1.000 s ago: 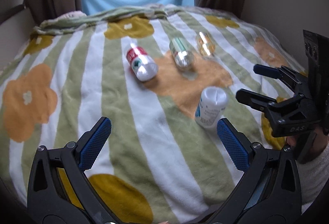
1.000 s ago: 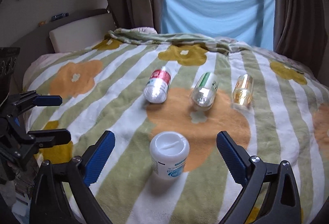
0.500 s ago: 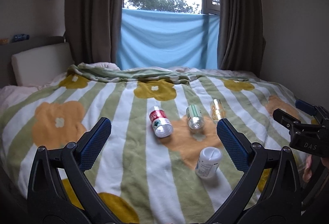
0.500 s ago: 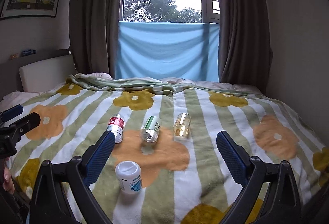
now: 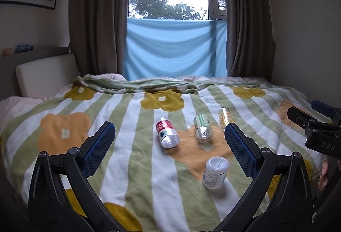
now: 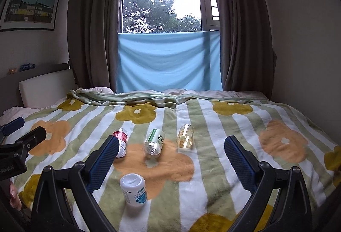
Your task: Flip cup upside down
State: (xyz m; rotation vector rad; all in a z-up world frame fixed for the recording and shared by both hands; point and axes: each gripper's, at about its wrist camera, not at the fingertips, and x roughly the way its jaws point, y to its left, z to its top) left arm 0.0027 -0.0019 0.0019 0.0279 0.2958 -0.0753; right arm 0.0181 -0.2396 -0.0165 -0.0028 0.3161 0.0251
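Note:
A white cup [image 5: 215, 172] [image 6: 133, 189] stands on end on the blanket, closed end up and leaning a little. Beyond it, three cups lie on their sides: a red-labelled cup [image 5: 167, 135] [image 6: 121, 138], a green-labelled cup [image 5: 202, 131] [image 6: 154, 141] and a clear yellowish cup [image 5: 226, 117] [image 6: 185, 135]. My left gripper [image 5: 170, 146] [image 6: 23, 128] hangs open, back from the cups and holding nothing. My right gripper [image 6: 171, 160] [image 5: 307, 109] is also open and empty, and one of its fingers [image 6: 104, 159] hides part of the red-labelled cup.
The cups rest on a soft striped blanket with flowers [image 5: 132, 168] covering a bed. A white headboard cushion [image 5: 44, 76] is at the left, with bunched bedding [image 5: 138, 83] at the far edge. Behind are a blue cloth [image 5: 174, 49], curtains and a window. A person's fingers [image 5: 321, 174] hold the right gripper.
Both grippers have drawn back from the cups and tilted up, so the window and walls now show. The cups have not moved.

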